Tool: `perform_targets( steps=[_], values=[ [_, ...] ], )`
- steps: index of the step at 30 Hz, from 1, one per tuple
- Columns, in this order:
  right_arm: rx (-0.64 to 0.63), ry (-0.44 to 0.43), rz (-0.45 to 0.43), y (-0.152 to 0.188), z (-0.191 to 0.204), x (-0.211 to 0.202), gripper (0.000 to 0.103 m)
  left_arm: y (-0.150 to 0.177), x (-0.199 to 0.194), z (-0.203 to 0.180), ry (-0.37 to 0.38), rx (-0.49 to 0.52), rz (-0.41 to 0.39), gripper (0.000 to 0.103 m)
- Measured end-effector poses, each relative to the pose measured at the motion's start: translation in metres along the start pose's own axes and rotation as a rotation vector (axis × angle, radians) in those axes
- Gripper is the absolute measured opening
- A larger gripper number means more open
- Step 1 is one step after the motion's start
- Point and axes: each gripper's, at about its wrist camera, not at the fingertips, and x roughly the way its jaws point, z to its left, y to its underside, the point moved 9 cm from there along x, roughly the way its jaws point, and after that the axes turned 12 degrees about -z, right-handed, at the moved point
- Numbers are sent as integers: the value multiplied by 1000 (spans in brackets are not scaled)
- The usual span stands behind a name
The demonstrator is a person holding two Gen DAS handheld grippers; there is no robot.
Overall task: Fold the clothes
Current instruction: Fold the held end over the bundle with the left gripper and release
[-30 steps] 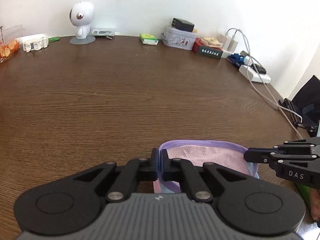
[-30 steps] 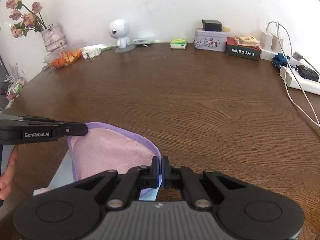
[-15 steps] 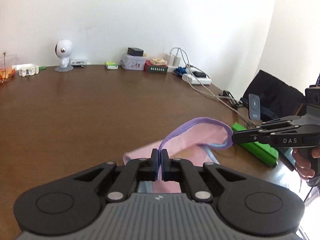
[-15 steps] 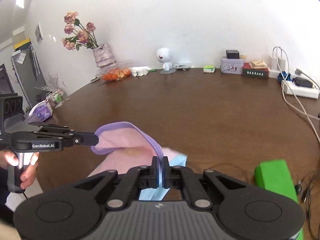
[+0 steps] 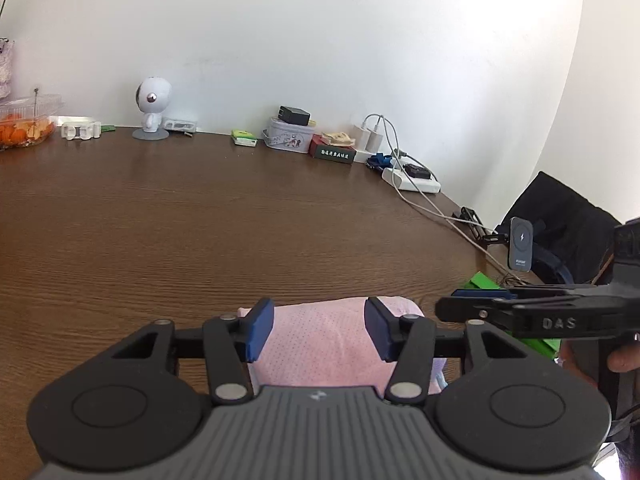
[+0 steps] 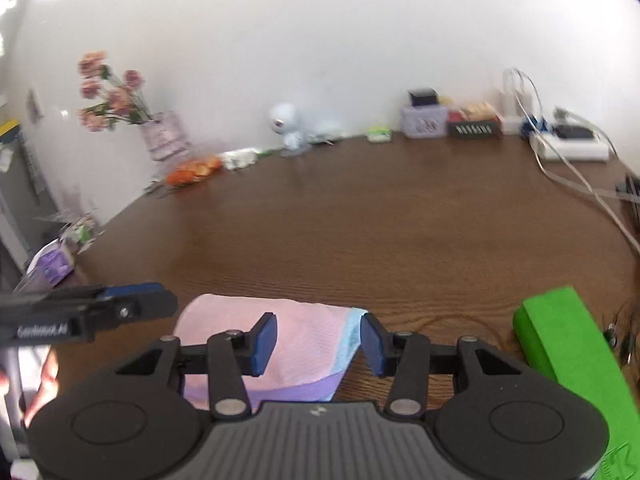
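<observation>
A pink mesh garment (image 5: 316, 360) with a purple hem and a light blue edge (image 6: 352, 336) lies folded near the front edge of the brown table (image 5: 240, 220). My left gripper (image 5: 319, 330) hovers over the garment's left part. Its jaws are opening, and the blue pads (image 5: 260, 330) stand apart from the cloth. My right gripper (image 6: 319, 342) is over the garment's right end, its jaws opening too, with nothing pressed between them. Each gripper shows side-on in the other's view: the right gripper (image 5: 442, 307) and the left gripper (image 6: 170, 302). Hands hold both handles.
A green block (image 6: 572, 360) lies right of the garment. Along the back wall stand a white robot figure (image 5: 152, 108), tins (image 5: 288, 138), a power strip (image 5: 412, 182) with cables trailing right, orange fruit (image 6: 192, 170) and a flower vase (image 6: 164, 140). A charger stand (image 5: 521, 244) sits at the right edge.
Both grippers were shut on the purple hem and carried it over the garment toward the front edge. Now both have let go, the jaws stand apart, and the garment lies folded.
</observation>
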Motion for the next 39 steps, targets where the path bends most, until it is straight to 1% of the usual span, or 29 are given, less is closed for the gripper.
perform_targets(
  steps=[1,2,4,5,6,8,9,11,12,13,14,15,16,18,20,22,23,24,27,33,36,39],
  values=[
    [37,23,31,4,-7,10,39,6,8,2,-8,-5,33,49],
    [42,21,48,8,-7,13,36,11,14,5,-14,-14,61,49],
    [50,1,82,18,-4,16,13,23,23,18,-63,-21,120,49],
    [54,-13,98,24,-1,15,10,24,24,24,-86,-26,132,49],
    [45,-16,108,28,2,13,9,24,23,30,-104,-34,136,50],
    [0,-6,127,37,8,7,9,24,21,42,-141,-50,144,50],
    [-11,-4,134,42,10,3,12,24,20,48,-160,-58,148,50],
    [-16,13,124,41,12,-7,13,21,13,48,-143,-87,148,50],
    [-3,28,93,35,10,-12,25,20,10,44,-122,-102,148,51],
    [10,42,61,29,9,-17,47,20,6,36,-104,-107,145,55],
    [12,48,23,22,11,-21,58,21,2,27,-85,-91,140,58],
    [-4,47,-14,16,16,-25,64,23,-1,17,-65,-66,134,62],
    [-34,33,-22,16,24,-27,64,26,-5,7,-49,-33,134,62],
    [-125,7,-3,25,42,-27,62,34,-10,-8,-16,25,142,62],
    [-222,-11,12,37,59,-26,60,43,-14,-18,21,49,154,62],
    [-313,-40,17,50,71,-27,57,54,-12,-19,34,64,194,63],
    [-325,-42,35,56,73,-25,55,59,-10,-18,28,68,207,63],
    [-335,-44,52,62,74,-23,51,60,-10,-16,20,67,202,63],
    [-341,-24,66,71,70,-18,50,61,-10,-15,24,74,205,63],
    [-312,-22,60,74,66,-20,48,63,-9,-19,18,125,197,63],
    [-302,6,52,67,58,-10,44,56,10,-19,2,142,192,63],
    [-293,52,52,51,41,10,43,44,39,-15,-3,134,213,64]
  ],
)
